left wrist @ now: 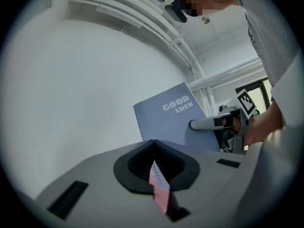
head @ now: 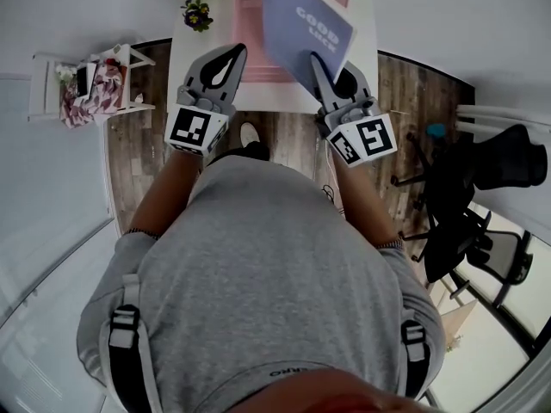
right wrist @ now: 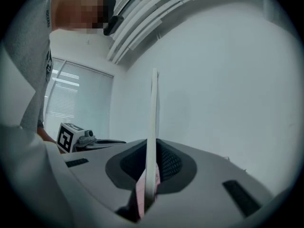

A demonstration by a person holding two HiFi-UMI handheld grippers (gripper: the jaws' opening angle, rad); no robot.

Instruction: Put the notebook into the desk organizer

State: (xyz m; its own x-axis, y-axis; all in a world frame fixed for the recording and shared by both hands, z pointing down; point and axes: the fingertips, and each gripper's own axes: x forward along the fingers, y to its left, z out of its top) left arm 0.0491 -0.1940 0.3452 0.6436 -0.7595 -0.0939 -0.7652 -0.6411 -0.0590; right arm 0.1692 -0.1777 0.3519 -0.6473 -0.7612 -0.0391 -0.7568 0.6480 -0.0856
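white bench at the top of the head view, with a pink item on it. blue-grey notebook, cover printed "good luck", is held tilted in the air over the bench, just right of the pink item. right tongs are clenched on the notebook's near edge, which shows edge-on between the jaws. left tongs are closed tip to tip, grasping nothing, apart from the notebook. small flower pot stands at the bench's left end

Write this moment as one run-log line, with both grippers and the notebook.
right gripper: shut on notebook | left gripper: shut, apart from notebook | notebook: held in air, not stowed
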